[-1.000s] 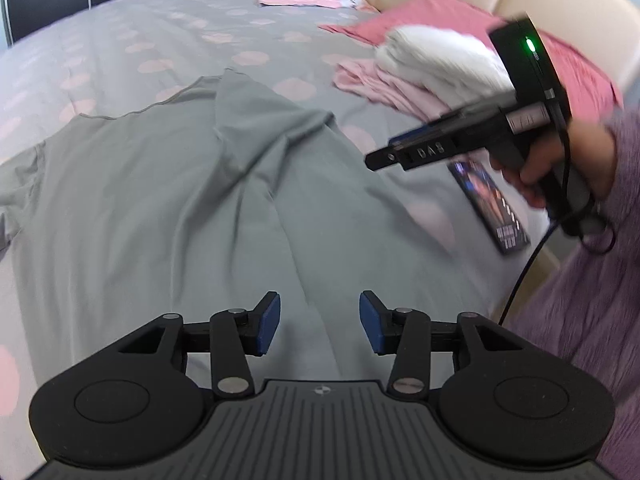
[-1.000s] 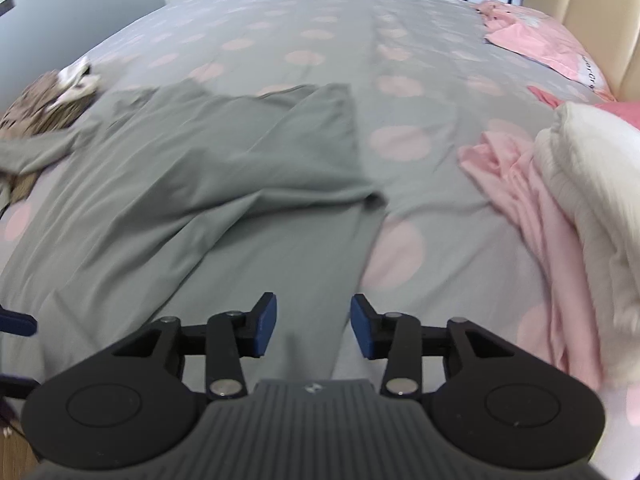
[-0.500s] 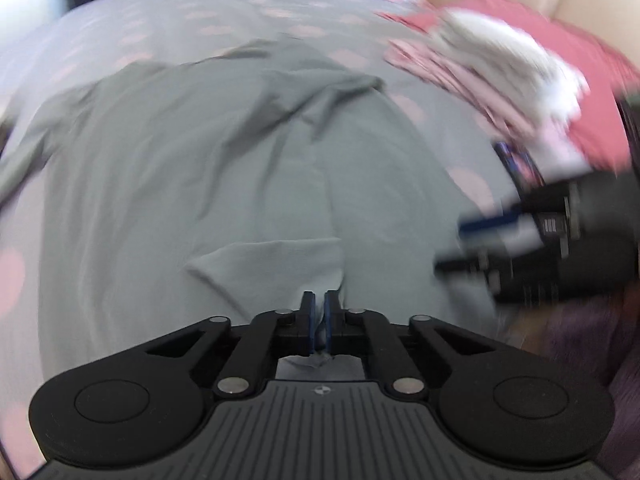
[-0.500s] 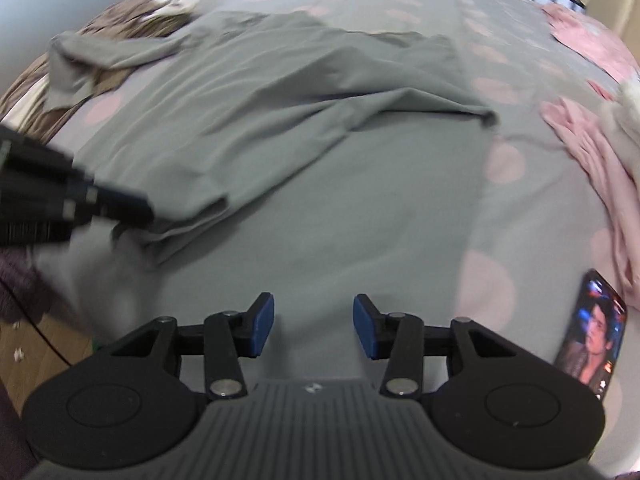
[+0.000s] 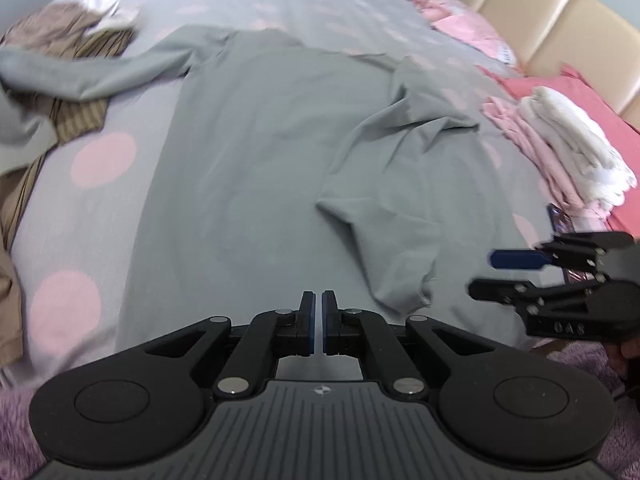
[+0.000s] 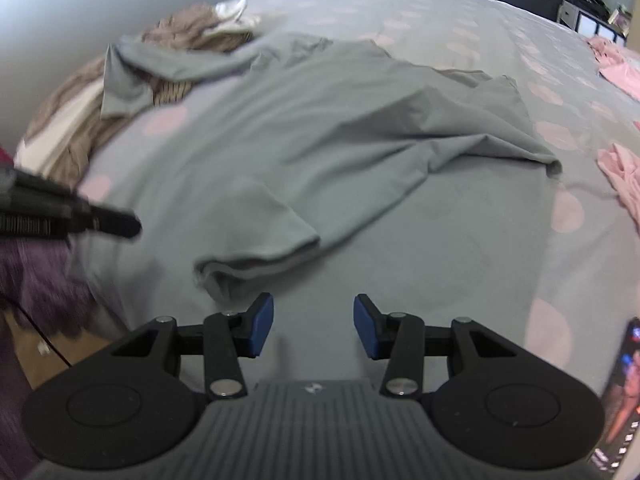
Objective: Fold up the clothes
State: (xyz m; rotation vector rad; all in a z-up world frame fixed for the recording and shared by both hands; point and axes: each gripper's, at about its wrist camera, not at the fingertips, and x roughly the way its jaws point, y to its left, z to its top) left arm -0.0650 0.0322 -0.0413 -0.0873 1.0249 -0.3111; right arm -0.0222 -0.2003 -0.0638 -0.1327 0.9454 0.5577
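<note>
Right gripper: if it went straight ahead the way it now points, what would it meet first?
Probably the folded-over hem flap of the grey shirt, just ahead and slightly left of the open right gripper. Dead centre may be flat shirt fabric instead; depth is unclear.

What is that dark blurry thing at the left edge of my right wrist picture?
Observer: That is the left gripper. The left wrist view shows its jaws shut, with no cloth visibly between them.
Operator: Is anything lying on the pink clothes at my right edge?
Observer: Yes, a folded white pile rests on top of them.
</note>
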